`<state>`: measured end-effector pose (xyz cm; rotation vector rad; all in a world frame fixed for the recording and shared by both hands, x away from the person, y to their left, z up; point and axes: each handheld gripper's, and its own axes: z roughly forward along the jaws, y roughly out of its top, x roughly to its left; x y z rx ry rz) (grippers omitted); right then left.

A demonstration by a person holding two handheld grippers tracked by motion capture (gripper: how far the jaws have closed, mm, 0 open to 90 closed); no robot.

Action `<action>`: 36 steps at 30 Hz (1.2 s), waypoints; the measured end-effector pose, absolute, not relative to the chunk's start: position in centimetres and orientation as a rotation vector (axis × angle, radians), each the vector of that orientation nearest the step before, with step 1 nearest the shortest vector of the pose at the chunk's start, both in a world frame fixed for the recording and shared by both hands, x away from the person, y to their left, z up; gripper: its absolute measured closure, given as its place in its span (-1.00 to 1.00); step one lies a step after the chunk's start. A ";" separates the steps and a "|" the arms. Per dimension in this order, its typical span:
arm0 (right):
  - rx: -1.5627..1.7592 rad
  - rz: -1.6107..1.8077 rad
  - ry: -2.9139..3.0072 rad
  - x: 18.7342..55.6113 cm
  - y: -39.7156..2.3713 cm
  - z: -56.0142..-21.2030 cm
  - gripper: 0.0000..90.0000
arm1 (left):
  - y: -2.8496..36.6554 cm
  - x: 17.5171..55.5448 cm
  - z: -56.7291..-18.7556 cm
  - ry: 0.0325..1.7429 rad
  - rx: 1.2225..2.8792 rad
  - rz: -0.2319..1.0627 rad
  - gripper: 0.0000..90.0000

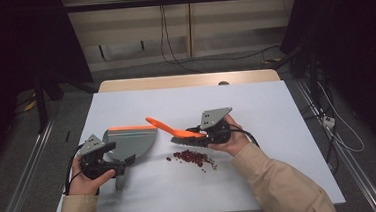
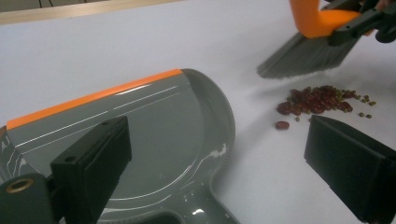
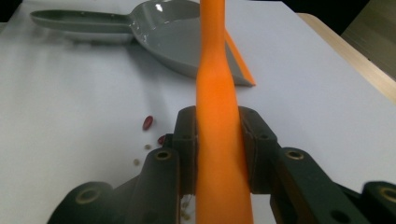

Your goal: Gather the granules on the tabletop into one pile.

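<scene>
While the right gripper (image 3: 219, 149) pinches the orange brush (image 1: 175, 132), its bristles hover just beside the beans (image 1: 194, 158). The left gripper (image 2: 224, 172), jaws spread, sits at the dustpan (image 2: 159, 135), left of the beans.

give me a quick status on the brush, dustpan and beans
Right gripper shut on orange brush, bristles just above bean pile. Left gripper open over grey dustpan, not gripping. Nothing between beans and pan.

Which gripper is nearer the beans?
Right. The right gripper, shut on the brush, hangs just above the beans; the left gripper sits open by the dustpan, off to their left.
</scene>
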<state>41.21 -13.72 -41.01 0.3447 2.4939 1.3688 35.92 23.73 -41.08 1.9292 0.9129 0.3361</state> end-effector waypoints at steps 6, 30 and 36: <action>0.279 1.315 2.499 43.0 -12.2 -42.2 0.59 | 24.0 36.0 -41.2 0.922 1.924 0.334 -0.84; 0.140 1.288 2.658 38.8 -12.3 -41.9 0.59 | 24.3 36.0 -41.2 0.931 1.919 0.338 -0.84; 0.183 1.296 2.622 38.6 -12.7 -41.7 0.59 | 24.2 36.0 -41.1 0.923 1.919 0.342 -0.84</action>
